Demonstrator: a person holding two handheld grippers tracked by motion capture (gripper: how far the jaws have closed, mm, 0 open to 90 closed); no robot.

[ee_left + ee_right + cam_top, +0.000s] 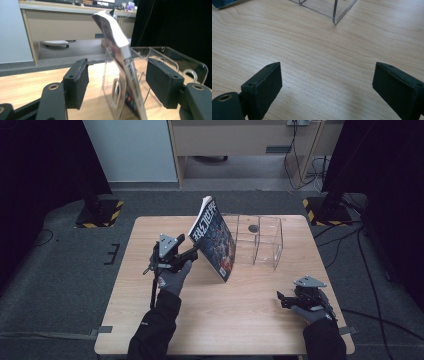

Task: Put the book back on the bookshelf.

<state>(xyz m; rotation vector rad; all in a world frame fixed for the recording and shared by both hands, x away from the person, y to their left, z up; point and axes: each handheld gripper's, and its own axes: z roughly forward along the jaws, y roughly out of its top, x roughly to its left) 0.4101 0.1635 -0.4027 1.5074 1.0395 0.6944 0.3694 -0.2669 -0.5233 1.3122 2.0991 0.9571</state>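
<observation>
A magazine (pixel 214 239) with a dark illustrated cover stands tilted on its lower edge beside the left wall of a clear acrylic rack (pixel 261 240). My left gripper (pixel 194 253) is at the magazine's left edge. In the left gripper view the magazine (pixel 121 52) rises edge-on between the two pads (pixel 76 82), which stand wide apart and do not press it; the left gripper (pixel 118 85) is open. My right gripper (pixel 281 299) hovers low over the table's near right part, open and holding nothing (pixel 327 92). The rack's near corner (pixel 334 11) lies ahead of it.
The wooden table (pixel 235 320) has bare surface across its front and left. Its near edge runs just behind both hands. Dark stands with striped bases (pixel 100 212) sit on the floor beyond the far corners, and a desk (pixel 65 22) stands behind.
</observation>
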